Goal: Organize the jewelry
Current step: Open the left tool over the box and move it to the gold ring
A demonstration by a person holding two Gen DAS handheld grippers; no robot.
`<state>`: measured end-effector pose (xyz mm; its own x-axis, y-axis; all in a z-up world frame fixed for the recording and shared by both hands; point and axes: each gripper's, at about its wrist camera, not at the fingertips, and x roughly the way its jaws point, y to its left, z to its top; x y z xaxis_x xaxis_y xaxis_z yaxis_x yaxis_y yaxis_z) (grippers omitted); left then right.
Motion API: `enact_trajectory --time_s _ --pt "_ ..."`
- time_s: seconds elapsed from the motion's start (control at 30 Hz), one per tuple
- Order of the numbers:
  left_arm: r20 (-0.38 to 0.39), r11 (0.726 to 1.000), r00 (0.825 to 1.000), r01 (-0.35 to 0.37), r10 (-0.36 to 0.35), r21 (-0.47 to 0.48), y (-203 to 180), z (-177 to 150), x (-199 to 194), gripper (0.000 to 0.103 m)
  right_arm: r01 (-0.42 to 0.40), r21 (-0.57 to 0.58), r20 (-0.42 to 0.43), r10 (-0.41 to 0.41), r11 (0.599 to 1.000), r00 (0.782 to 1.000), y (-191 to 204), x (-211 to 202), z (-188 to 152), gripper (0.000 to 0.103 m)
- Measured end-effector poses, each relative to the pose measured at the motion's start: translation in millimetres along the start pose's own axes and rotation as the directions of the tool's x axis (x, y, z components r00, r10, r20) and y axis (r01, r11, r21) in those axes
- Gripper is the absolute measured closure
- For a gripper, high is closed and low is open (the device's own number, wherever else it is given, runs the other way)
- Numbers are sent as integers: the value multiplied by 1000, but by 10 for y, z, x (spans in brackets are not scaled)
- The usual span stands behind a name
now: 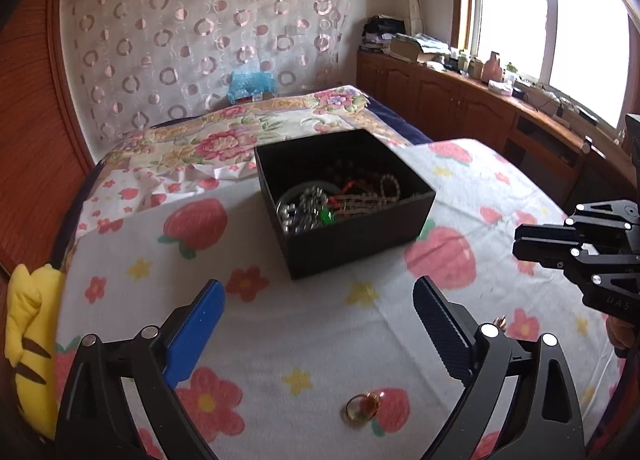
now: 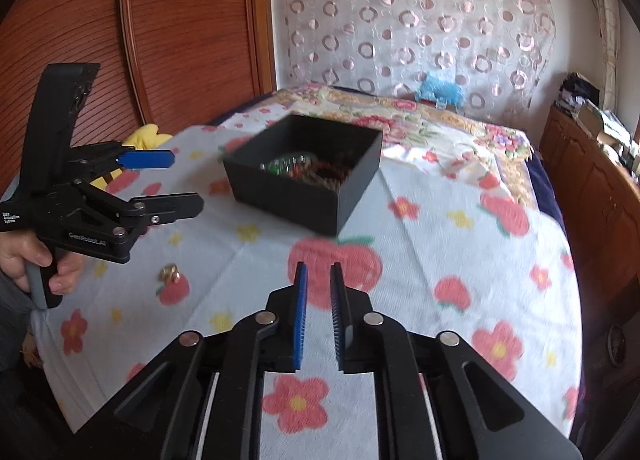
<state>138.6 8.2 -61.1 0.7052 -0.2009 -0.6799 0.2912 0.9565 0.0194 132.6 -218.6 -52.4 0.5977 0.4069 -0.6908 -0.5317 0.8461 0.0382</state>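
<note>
Left wrist view shows a small gold ring with a reddish stone (image 1: 362, 407) lying flat on the white cloth printed with strawberries and flowers (image 1: 280, 324), below and between the two spread fingers of the left gripper (image 1: 316, 334) — nothing is between them, and neither finger touches the ring. Farther off on the same cloth stands an open black rectangular box (image 1: 360, 242); inside it lies a tangle of beaded bracelets and necklaces (image 1: 320, 206), silver, brown and green among them. The ring and the box are well apart.

At that view's right edge the right gripper (image 1: 520, 242) reaches in, its black fingers near together. Its own camera shows its jaws only narrowly parted, a slim gap between the blue ridged pads (image 2: 300, 324) and nothing gripped, hovering over the cloth with the box ahead of it.

From the right wrist view a hand (image 2: 38, 264) holds the left gripper's handle, with the ring just beside it on the cloth. A yellow plush toy with dark stripes (image 1: 30, 340) sits at the cloth's left edge, a floral bedspread (image 1: 224, 136) lies behind the box, and a sheer curtain with pink circles (image 1: 192, 32) hangs beyond.
</note>
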Motion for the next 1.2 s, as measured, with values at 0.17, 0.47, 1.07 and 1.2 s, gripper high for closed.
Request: enact_trajectory --time_s 0.17,0.47,1.07,1.2 --pt "-42 1000 999 -2 3 2 48 -112 106 11 -20 16 -28 20 1000 999 74 78 -163 81" --pt "-96 999 995 4 0 44 25 -349 124 11 -31 -17 -95 29 999 995 199 191 -316 78" --pt "-139 991 987 92 -78 94 -189 -556 56 32 -21 -57 -125 14 998 992 248 253 -386 77" --pt "-126 991 988 97 -85 89 -181 -547 15 67 -20 -59 -125 13 998 992 244 245 -392 77"
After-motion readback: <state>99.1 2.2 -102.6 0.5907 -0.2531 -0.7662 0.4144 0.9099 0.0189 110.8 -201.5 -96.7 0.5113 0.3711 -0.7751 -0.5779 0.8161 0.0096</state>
